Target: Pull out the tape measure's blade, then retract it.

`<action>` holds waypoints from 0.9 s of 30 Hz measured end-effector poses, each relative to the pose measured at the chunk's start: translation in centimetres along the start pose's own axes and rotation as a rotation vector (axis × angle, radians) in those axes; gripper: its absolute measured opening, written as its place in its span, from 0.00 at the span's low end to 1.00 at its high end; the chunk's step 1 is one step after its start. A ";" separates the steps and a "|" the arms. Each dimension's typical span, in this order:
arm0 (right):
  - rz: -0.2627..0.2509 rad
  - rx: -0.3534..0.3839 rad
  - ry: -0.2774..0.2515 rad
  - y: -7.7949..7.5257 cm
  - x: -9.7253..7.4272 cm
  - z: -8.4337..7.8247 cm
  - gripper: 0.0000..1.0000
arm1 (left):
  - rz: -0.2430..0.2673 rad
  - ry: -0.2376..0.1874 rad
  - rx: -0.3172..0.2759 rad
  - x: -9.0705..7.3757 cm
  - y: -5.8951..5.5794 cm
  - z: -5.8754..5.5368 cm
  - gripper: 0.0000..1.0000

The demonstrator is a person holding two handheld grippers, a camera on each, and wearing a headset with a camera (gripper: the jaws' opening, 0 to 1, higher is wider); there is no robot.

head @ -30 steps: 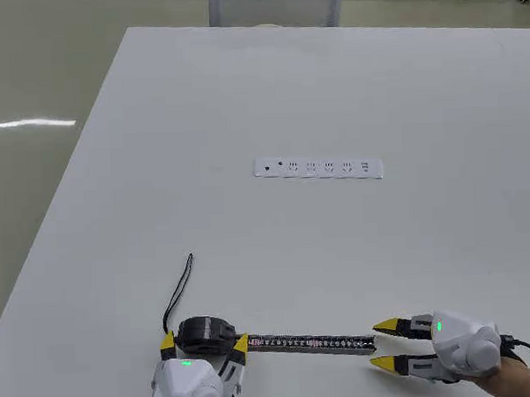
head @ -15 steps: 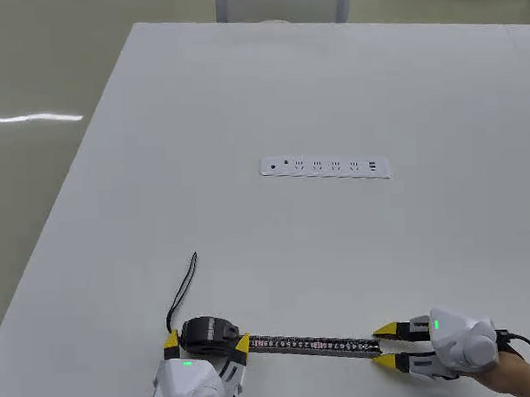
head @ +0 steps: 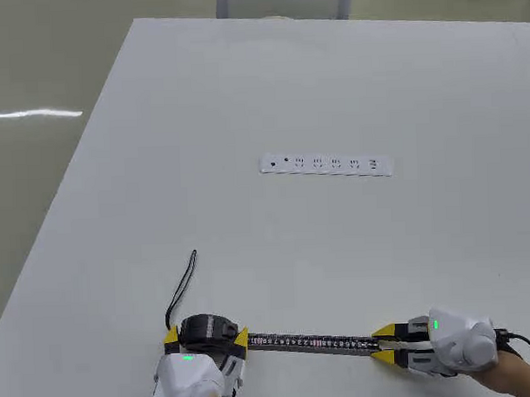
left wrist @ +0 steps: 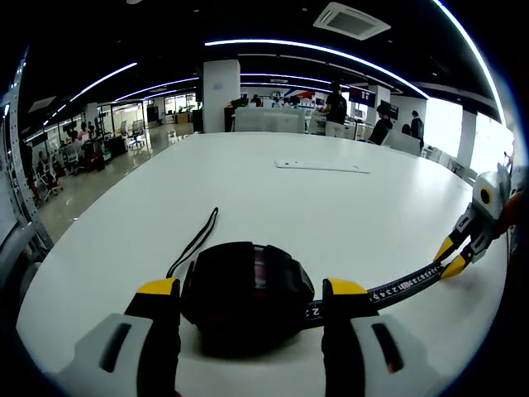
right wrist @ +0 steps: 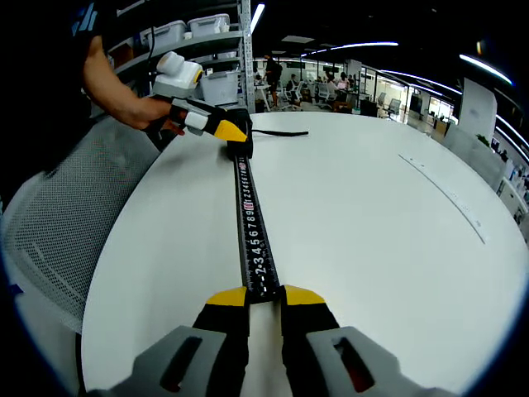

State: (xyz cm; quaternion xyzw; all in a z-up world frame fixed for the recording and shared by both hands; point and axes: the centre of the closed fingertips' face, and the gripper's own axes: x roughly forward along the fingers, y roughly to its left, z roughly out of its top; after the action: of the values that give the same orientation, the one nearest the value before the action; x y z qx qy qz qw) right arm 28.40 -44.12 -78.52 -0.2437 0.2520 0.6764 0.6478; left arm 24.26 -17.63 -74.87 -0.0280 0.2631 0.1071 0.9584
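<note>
While the tape measure's case (head: 207, 329) is clamped between the jaws of the left gripper (head: 205, 340) near the front edge of the table (head: 331, 92), its blade (head: 309, 342) is seen drawn out flat along the surface to the right. The blade's tip is pinched by the closed jaws of the right gripper (head: 385, 344). The pull-out is judged largely done; retraction is not yet begun.

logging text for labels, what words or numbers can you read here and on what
"2 3 4 5 6 7 8 9": on the blade, right gripper view; farther digits blur.
Power strip: markings too small to read.
Case: no label readable.
</note>
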 end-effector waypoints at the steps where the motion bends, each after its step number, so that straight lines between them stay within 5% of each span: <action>1: 0.001 -0.001 0.002 0.0 0.0 -0.1 0.12 | 0.003 0.001 -0.003 0.1 0.1 -0.1 0.67; 15: -0.007 0.000 0.000 0.4 -0.6 0.6 0.12 | 0.079 -0.003 -0.081 0.3 0.5 -0.2 0.65; 27: -0.008 -0.001 0.002 0.4 -0.6 0.5 0.12 | 0.079 0.017 -0.124 0.4 0.7 -0.5 0.65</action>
State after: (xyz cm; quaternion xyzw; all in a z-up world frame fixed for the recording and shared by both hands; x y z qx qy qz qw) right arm 28.04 -44.24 -77.76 -0.2458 0.2512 0.6737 0.6500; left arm 24.24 -16.95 -75.51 -0.0776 0.2651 0.1608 0.9475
